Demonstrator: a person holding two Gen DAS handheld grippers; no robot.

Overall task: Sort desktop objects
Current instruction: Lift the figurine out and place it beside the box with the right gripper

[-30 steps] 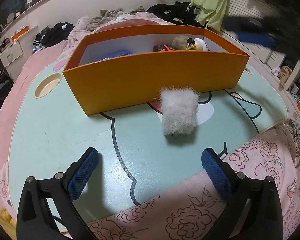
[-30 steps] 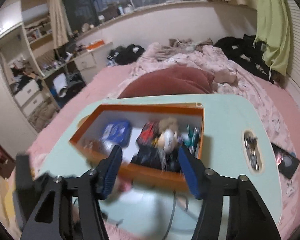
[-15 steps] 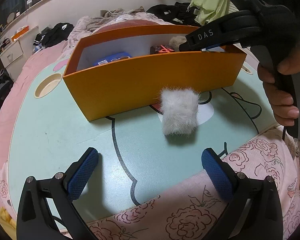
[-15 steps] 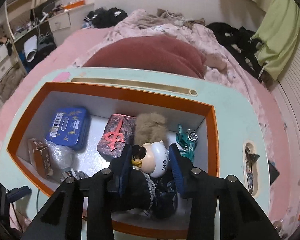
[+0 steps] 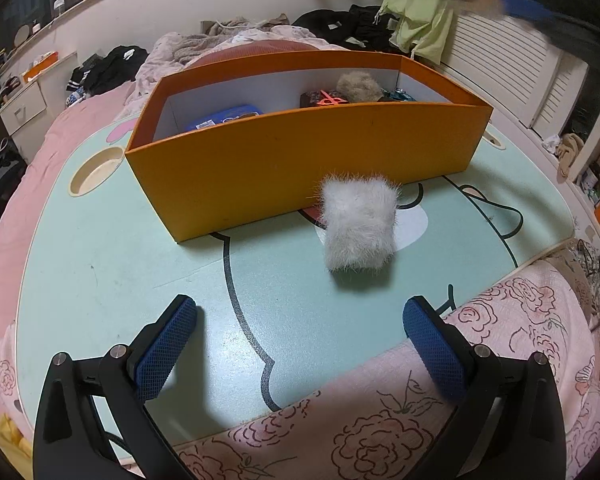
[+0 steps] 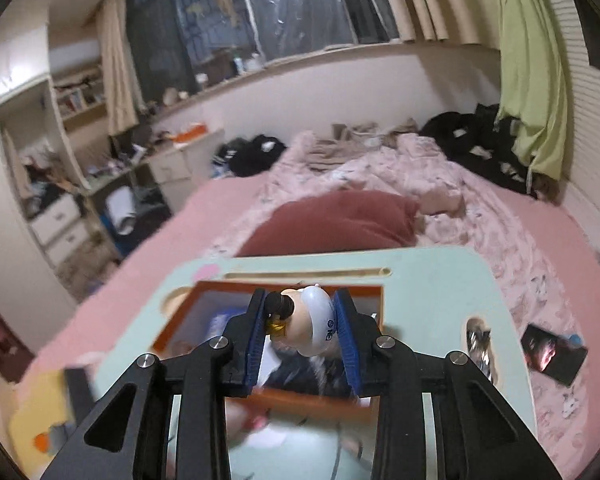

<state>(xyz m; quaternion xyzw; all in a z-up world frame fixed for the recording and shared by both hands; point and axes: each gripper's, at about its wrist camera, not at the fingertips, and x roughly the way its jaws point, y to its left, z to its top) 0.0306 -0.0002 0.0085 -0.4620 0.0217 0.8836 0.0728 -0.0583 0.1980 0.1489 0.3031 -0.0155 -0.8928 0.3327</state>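
Now your right gripper (image 6: 303, 314) has the small white figurine (image 6: 313, 320) clamped between its blue pads, and it is lifted clear above the orange box (image 5: 300, 160); half a second ago the same pads were still down inside the box on either side of the toy, and their jaws have just been closing onto it. In the left wrist view the black tool and your hand that leaned over the box's far right corner are gone from there; only a blurred streak of blue and black (image 5: 520, 4) crosses the top right corner. Your left gripper (image 5: 300, 340) has not shifted: its jaws stand wide apart, nothing between them, low over the near edge of the mint-green lap table (image 5: 100, 260).

The figurine is rounded and white, with a black knob-like head part at its left, a gold patch beneath that, and a blue mark on its lower right side. It sits upright between the pads, pinched at its widest part.

The white fluffy block (image 5: 358, 226) lies on the table just in front of the box's near wall, apart from both grippers, as before. Inside the box you can see a blue tin (image 5: 224, 116), a brownish furry ball (image 5: 358, 86) and a dark packet with a red-orange design (image 5: 326, 99)
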